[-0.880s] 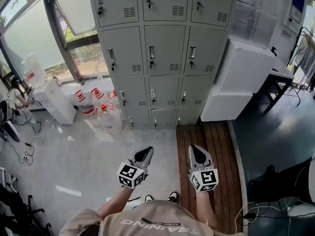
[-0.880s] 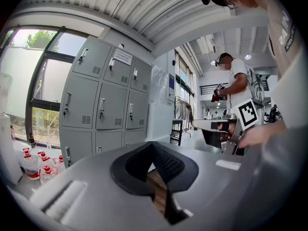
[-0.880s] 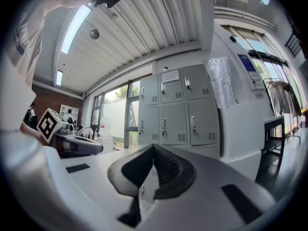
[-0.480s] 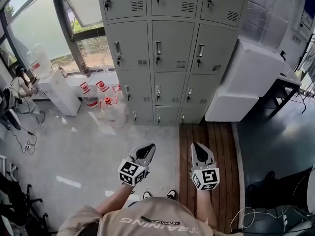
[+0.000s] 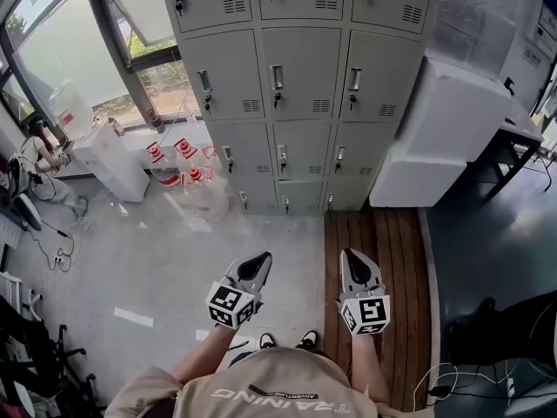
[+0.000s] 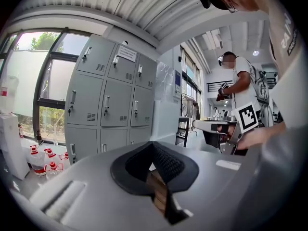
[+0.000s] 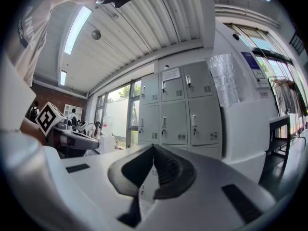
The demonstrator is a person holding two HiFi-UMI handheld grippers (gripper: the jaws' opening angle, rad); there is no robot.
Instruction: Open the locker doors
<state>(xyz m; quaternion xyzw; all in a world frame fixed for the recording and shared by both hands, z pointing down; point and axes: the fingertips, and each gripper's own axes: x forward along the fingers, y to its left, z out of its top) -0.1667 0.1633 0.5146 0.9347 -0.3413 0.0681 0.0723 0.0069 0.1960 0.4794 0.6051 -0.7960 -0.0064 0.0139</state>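
Note:
A bank of grey lockers [image 5: 305,85] stands ahead against the wall, three columns wide, with every door closed and a small handle on each. It also shows in the left gripper view as lockers [image 6: 106,109] and in the right gripper view as lockers [image 7: 173,114]. My left gripper [image 5: 258,258] is held out over the pale floor, well short of the lockers, jaws together and empty [image 6: 153,146]. To its right, my right gripper [image 5: 353,254] hovers over the wooden strip, also shut on nothing [image 7: 154,148]. Both point toward the lockers.
Clear water bottles with red caps [image 5: 187,177] and a white dispenser [image 5: 109,159] stand left of the lockers under the window. A large white wrapped unit [image 5: 444,120] and a dark table [image 5: 513,142] are to the right. A wooden floor strip [image 5: 374,259] leads up to the lockers. Another person [image 6: 238,81] stands behind.
The lockers have shifted slightly right and the floor below them shows more as the head view moved. Both grippers keep nearly the same place and stay shut.

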